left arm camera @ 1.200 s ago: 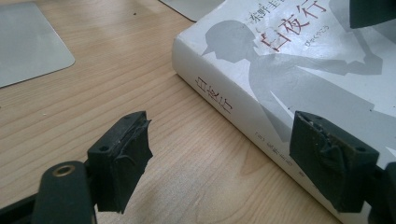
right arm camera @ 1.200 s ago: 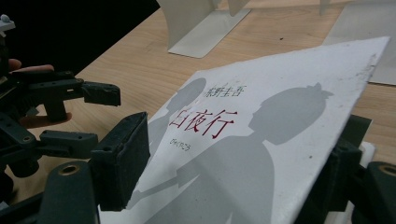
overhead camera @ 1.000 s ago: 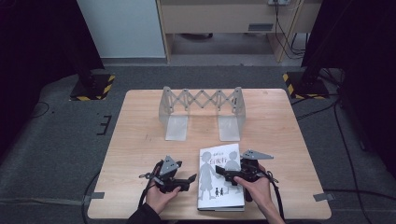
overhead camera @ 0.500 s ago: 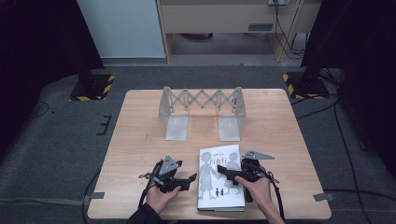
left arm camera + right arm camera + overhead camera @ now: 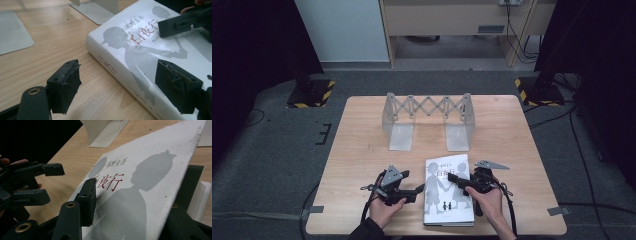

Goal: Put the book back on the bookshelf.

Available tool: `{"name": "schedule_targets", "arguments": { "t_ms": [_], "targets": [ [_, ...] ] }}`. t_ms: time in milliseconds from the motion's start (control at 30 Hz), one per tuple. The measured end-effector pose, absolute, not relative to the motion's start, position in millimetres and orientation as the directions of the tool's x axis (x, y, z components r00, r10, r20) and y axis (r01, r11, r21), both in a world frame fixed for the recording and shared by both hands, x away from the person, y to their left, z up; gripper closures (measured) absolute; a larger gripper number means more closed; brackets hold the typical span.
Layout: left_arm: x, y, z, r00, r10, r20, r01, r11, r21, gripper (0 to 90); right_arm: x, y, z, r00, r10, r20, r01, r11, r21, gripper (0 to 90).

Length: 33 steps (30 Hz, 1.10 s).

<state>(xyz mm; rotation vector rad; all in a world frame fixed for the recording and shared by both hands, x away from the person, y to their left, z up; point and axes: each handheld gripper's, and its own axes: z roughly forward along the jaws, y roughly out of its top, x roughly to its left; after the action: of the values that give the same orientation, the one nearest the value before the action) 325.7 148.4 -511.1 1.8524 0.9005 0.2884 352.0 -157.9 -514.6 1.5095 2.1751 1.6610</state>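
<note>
Your right gripper (image 5: 458, 180) has just been closing its fingers, and the front cover (image 5: 150, 182) of the white book (image 5: 448, 192) is between them. In the right gripper view the cover tilts up off the pages, with one finger (image 5: 87, 201) on top of it and the other under it, so it looks like you are pinching the cover to open the book. I cannot tell if the fingers press hard on it yet. This likely means the book is about to open, so lift slowly or the cover may slip out. Your left gripper (image 5: 416, 191) sits just beside the book's left edge, on the worktop (image 5: 362, 150). Its fingers (image 5: 63, 87) stand partly open with nothing in them; in the left gripper view one finger is over the wood and the other is over the book's corner. The book lies flat near your edge of the worktop, between your two hands. Compared with the earlier high view, the book lies in the same spot and both hands are where they were; the narrower right fingers are the one change. Farther back stands the grey folding rack (image 5: 428, 120), well apart from the book.
</note>
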Motion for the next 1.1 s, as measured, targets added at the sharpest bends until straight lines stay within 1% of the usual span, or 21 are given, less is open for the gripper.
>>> {"name": "schedule_targets", "arguments": {
  "t_ms": [100, 267, 467, 600, 633, 733, 833, 900, 967, 1000, 1100],
  "targets": [
    [325.1, 146.7, -509.8, 0.696, 0.69, -0.197, 0.447, -0.203, 0.871, 19.5, 351.7, -158.2, -511.8, -0.529, 0.68, 0.508, 0.664, -0.041, 0.746, 59.1],
    [324.4, 143.0, -509.4, 0.705, 0.669, -0.236, 0.458, -0.175, 0.872, 19.3, 349.3, -158.6, -505.4, -0.537, 0.666, 0.517, 0.649, -0.065, 0.758, 63.8],
    [323.3, 135.7, -512.5, 0.715, 0.637, -0.287, 0.483, -0.154, 0.862, 19.0, 345.7, -159.9, -495.5, -0.555, 0.638, 0.534, 0.63, -0.097, 0.771, 72.4],
    [322.2, 130.9, -516.1, 0.725, 0.628, -0.284, 0.488, -0.176, 0.855, 18.4, 342.3, -160.8, -487.1, -0.572, 0.622, 0.535, 0.614, -0.108, 0.782, 77.5],
    [322.0, 129.7, -516.6, 0.728, 0.626, -0.281, 0.486, -0.181, 0.855, 18.4, 342.3, -160.8, -487.1, -0.572, 0.622, 0.535, 0.614, -0.108, 0.782, 77.5],
    [321.6, 126.7, -518.7, 0.736, 0.62, -0.274, 0.483, -0.196, 0.854, 15.6, 340.7, -161.0, -482.6, -0.595, 0.603, 0.532, 0.599, -0.108, 0.793, 79.3],
    [321.9, 125.9, -519.6, 0.739, 0.612, -0.282, 0.483, -0.189, 0.855, 10.9, 338.8, -161.2, -478.3, -0.613, 0.589, 0.527, 0.589, -0.103, 0.801, 80.5],
    [322.5, 124.9, -521.2, 0.742, 0.602, -0.295, 0.487, -0.182, 0.854, 9.5, 338.6, -161.5, -478.1, -0.617, 0.586, 0.525, 0.586, -0.103, 0.804, 80.6],
    [323.2, 122.5, -524.5, 0.749, 0.579, -0.323, 0.499, -0.172, 0.849, 4.1, 338.3, -161.9, -477.5, -0.628, 0.577, 0.522, 0.579, -0.101, 0.809, 81.1],
    [323.1, 120.6, -526.4, 0.748, 0.569, -0.34, 0.51, -0.166, 0.844, 0.0, 337.8, -162.1, -476.9, -0.638, 0.567, 0.521, 0.574, -0.1, 0.813, 81.4],
    [322.9, 119.7, -527.7, 0.749, 0.564, -0.348, 0.51, -0.157, 0.846, 0.0, 337.6, -162.5, -476.2, -0.643, 0.565, 0.517, 0.571, -0.096, 0.815, 81.4]
  ]
}}
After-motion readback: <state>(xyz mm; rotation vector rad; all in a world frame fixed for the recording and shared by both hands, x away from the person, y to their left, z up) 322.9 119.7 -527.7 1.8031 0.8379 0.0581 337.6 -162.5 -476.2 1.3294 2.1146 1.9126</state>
